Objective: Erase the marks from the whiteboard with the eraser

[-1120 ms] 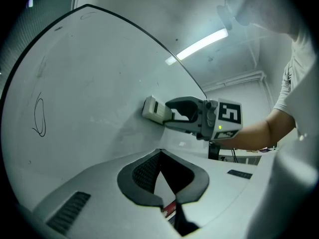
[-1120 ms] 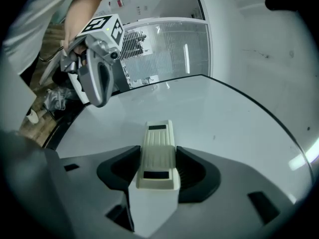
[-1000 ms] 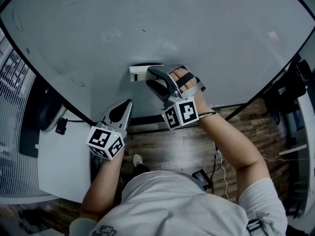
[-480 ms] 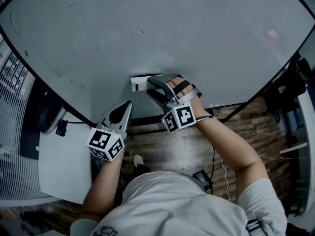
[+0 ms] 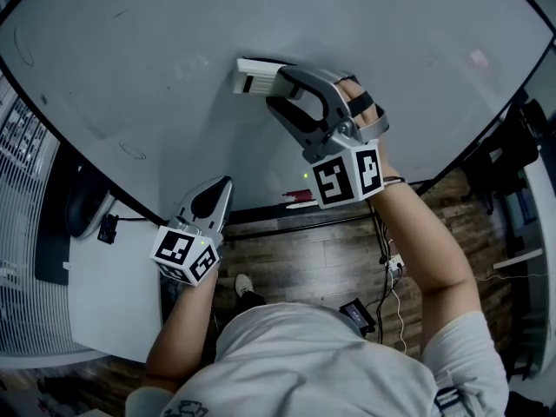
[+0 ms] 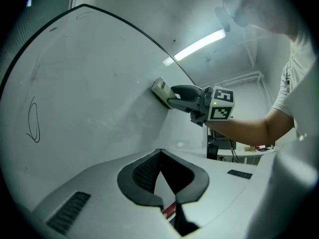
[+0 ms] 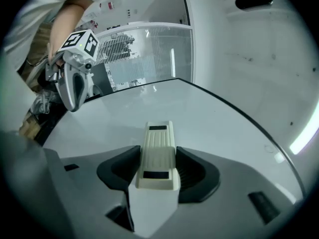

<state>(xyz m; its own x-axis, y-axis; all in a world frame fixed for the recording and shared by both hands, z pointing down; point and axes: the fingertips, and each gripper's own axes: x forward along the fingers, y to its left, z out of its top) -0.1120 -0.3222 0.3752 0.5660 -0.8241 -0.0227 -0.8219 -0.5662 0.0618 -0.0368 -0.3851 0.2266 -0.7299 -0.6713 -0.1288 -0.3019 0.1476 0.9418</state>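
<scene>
Counter [image 5: 113,294]: we see a white surface at the far left, below the board's lower left edge, with a dark object on it that we cannot identify.
Whiteboard [image 5: 174,33]: a large pale board with a thin dark frame fills the upper part of the head view. Most of its surface looks clean to us.
Marks: we find a thin looped line [image 6: 33,121] on the board's left part in the left gripper view. In the head view there is a faint curl [image 5: 133,151] near the lower left edge.
Left hand-held gripper [image 5: 221,187]: it is held low, just in front of the board's bottom edge and well apart from the eraser. Its own view shows the jaws closed together at the tips, with nothing between them.
Eraser [image 5: 256,75]: a cream block with a ribbed back, lying flat against the board near the middle. It sticks out leftward past the jaws that hold it.
Right hand-held gripper [image 5: 275,86]: raised against the board, with the person's arm stretched up behind it. In its own view we read both dark pads clamped on the long sides of the eraser.
Red object [image 5: 300,196]: a small red thing lies at the board's bottom edge, below the right hand-held gripper. We cannot tell what it is.
Floor [image 5: 304,259]: dark wood planks show beneath the board.
</scene>
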